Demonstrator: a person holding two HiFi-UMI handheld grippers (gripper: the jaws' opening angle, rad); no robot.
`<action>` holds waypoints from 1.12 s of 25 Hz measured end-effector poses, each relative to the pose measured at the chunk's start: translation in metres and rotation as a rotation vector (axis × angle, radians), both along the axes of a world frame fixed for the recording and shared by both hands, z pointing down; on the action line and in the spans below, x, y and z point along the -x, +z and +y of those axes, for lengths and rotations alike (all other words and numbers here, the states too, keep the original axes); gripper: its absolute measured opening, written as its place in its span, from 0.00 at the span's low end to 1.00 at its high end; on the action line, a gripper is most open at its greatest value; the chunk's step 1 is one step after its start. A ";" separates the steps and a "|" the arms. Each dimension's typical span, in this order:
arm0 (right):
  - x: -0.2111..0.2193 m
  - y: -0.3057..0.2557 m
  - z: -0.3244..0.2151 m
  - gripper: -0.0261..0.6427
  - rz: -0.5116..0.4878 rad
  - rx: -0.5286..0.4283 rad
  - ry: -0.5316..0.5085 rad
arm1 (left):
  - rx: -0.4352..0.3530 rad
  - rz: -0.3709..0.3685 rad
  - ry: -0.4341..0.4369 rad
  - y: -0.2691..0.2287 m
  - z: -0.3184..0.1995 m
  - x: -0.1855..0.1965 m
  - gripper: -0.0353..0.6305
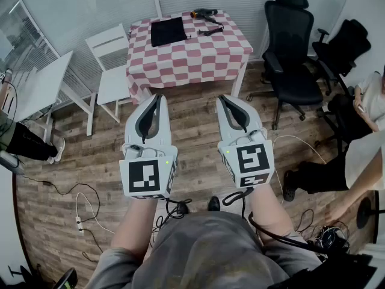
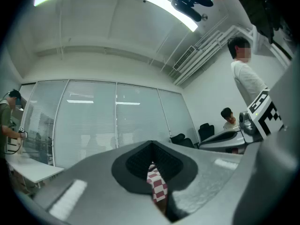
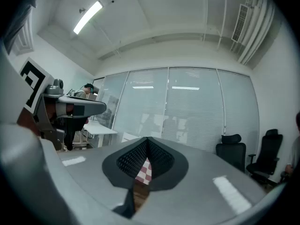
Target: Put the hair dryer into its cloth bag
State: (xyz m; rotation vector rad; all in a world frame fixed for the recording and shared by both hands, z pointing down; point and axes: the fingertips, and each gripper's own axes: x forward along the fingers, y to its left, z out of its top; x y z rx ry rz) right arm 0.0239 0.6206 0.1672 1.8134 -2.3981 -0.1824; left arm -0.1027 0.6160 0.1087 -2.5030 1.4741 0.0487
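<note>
A black cloth bag (image 1: 168, 31) lies flat on a table with a red-and-white checked cloth (image 1: 186, 56) at the far side of the room. The black hair dryer (image 1: 203, 14) with its cord lies at the table's back edge, right of the bag. My left gripper (image 1: 159, 98) and right gripper (image 1: 222, 99) are held side by side over the wood floor, well short of the table. Both are shut with nothing between the jaws. In the left gripper view the left gripper (image 2: 151, 159) shows only a sliver of checked cloth past the jaws; the right gripper (image 3: 146, 151) shows the same.
A white chair (image 1: 113, 65) stands left of the table, with a white desk (image 1: 33, 86) further left. Black office chairs (image 1: 293, 53) stand to the right. A person's leg and shoe (image 1: 30, 146) show at the left, another person (image 1: 361, 155) at the right. Cables (image 1: 78, 212) lie on the floor.
</note>
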 end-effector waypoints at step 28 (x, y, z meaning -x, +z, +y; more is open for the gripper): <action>-0.056 0.048 -0.110 0.08 -0.061 0.071 -0.037 | 0.076 -0.020 0.002 0.053 -0.109 -0.057 0.05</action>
